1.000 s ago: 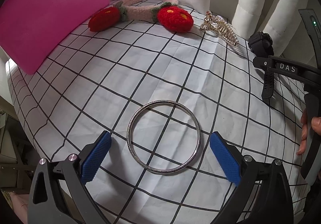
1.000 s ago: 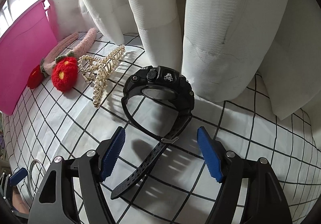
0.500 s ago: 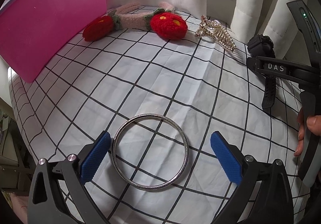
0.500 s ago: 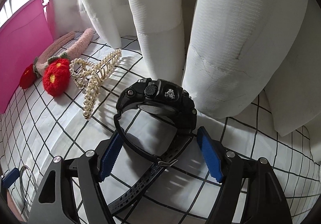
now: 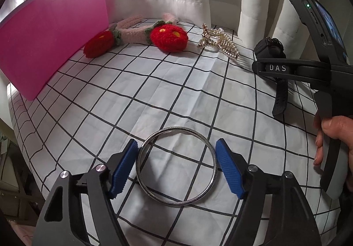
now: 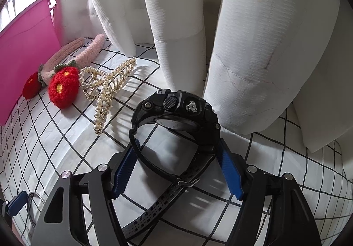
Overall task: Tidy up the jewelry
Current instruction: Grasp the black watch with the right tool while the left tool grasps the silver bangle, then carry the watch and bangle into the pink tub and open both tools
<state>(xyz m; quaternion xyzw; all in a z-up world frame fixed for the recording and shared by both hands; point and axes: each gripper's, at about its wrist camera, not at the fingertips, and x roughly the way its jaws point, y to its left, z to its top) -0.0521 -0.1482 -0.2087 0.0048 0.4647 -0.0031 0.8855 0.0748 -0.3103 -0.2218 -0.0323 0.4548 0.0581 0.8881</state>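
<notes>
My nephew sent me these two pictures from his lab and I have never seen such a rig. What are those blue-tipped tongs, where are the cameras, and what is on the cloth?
The tongs are hand-held grippers, one per hand; no robot. Each carries a fisheye camera looking along its fingers.

Left view: the left gripper straddles a silver bangle, pads close beside it, nothing lifted. At right, a hand holds the other gripper.

Right view: the right gripper is around a black watch; whether it pinches the strap is unclear.

Also on the checked cloth: a pearl hair claw, a pink headband with red flowers, and a pink bin.

White curtain (image 6: 253, 47) behind checked tablecloth (image 5: 154, 96), w/ creases.
</notes>
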